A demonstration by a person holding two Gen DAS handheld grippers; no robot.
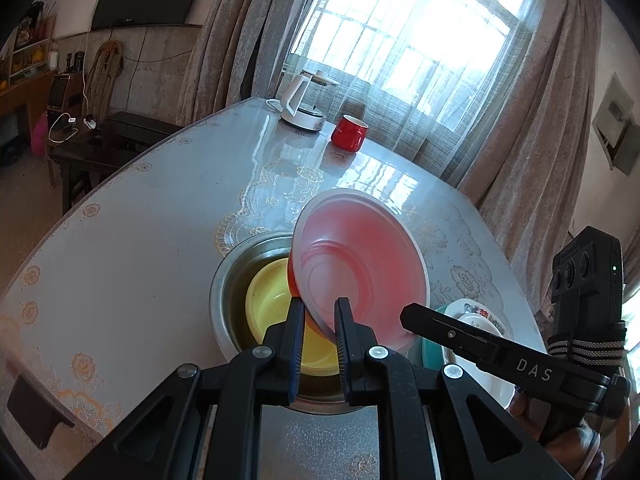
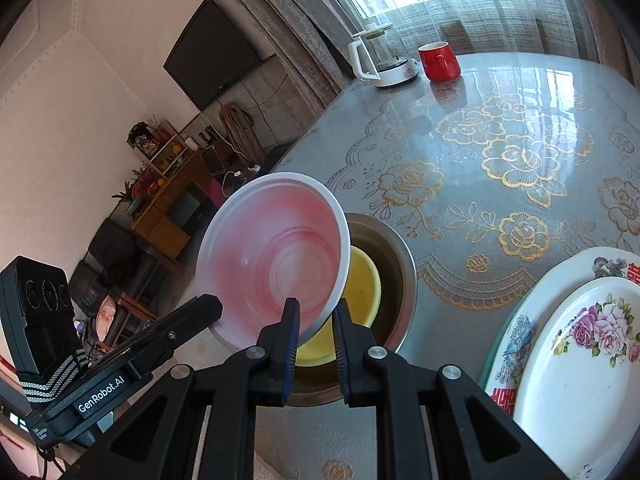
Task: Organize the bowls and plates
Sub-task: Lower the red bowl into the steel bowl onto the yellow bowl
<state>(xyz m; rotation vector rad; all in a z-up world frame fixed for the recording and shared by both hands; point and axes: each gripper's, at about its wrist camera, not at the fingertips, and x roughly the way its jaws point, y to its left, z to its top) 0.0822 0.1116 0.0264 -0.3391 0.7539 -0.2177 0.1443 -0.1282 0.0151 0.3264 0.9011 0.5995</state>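
Black and blue-padded, my left fingers (image 1: 320, 320) pinch the near rim of a pink bowl (image 1: 360, 264), and my right fingers (image 2: 316, 320) pinch that same pink bowl (image 2: 276, 256) at its lower rim from the other side. I hold it tilted on edge, its hollow facing me, above a yellow bowl (image 1: 266, 300) that sits inside a wide metal basin (image 1: 236, 264) on the table (image 1: 160, 220). Whether the pink bowl touches the yellow one I cannot tell. Just to my right, a floral plate (image 2: 580, 360) lies on top of a larger patterned plate (image 2: 560, 276), with a green rim showing beneath them. Farther off, across the flowered tablecloth, a red mug (image 2: 439, 61) stands beside a white kettle (image 2: 380, 60), near the curtained window (image 1: 412, 28).
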